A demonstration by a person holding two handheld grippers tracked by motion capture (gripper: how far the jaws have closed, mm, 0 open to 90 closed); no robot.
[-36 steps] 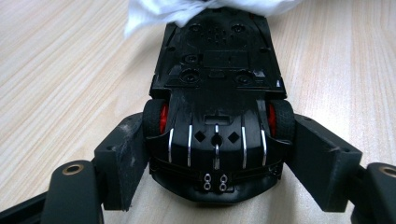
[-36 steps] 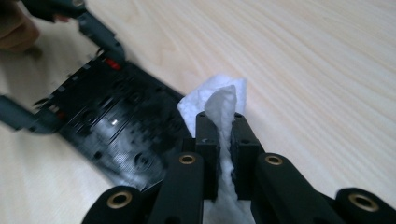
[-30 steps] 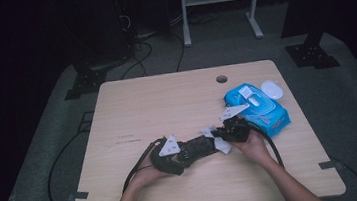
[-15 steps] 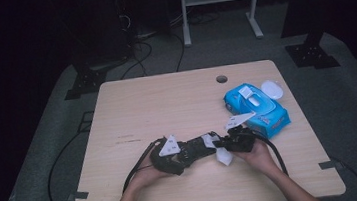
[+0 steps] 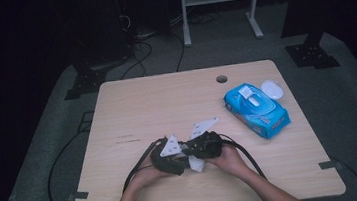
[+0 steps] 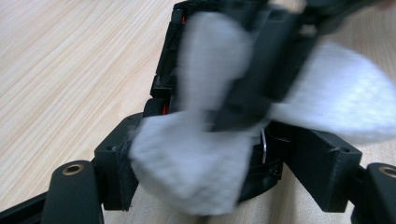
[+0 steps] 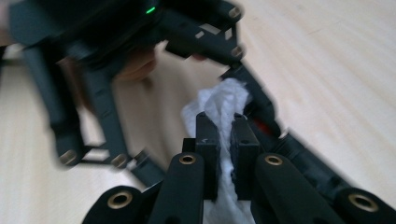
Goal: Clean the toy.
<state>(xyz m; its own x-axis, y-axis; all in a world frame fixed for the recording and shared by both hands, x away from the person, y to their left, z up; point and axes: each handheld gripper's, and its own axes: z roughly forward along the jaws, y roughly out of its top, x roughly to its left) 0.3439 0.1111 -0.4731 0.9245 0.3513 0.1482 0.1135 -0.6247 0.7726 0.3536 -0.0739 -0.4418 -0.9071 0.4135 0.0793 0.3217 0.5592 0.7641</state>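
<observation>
High view has the left gripper at the table's near edge, jaws partly apart, and the white wipe sits just right of it, between both grippers. Right gripper is clamped tight on that wipe, so it's basically touching the left jaws already.

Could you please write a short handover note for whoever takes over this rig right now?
Right gripper: shut on the white wipe, held low over the near middle of the wooden table.
Left gripper: jaws apart, with the wipe and the right gripper's jaws between them; whether its pads press the wipe is unclear.
Blue wipe pack: on the table's right side, its white lid flipped open.
Done: one wipe is out of the pack and both grippers meet at it.
Left: probably have the left gripper take hold of the wipe; the pack's lid is not yet closed.
</observation>
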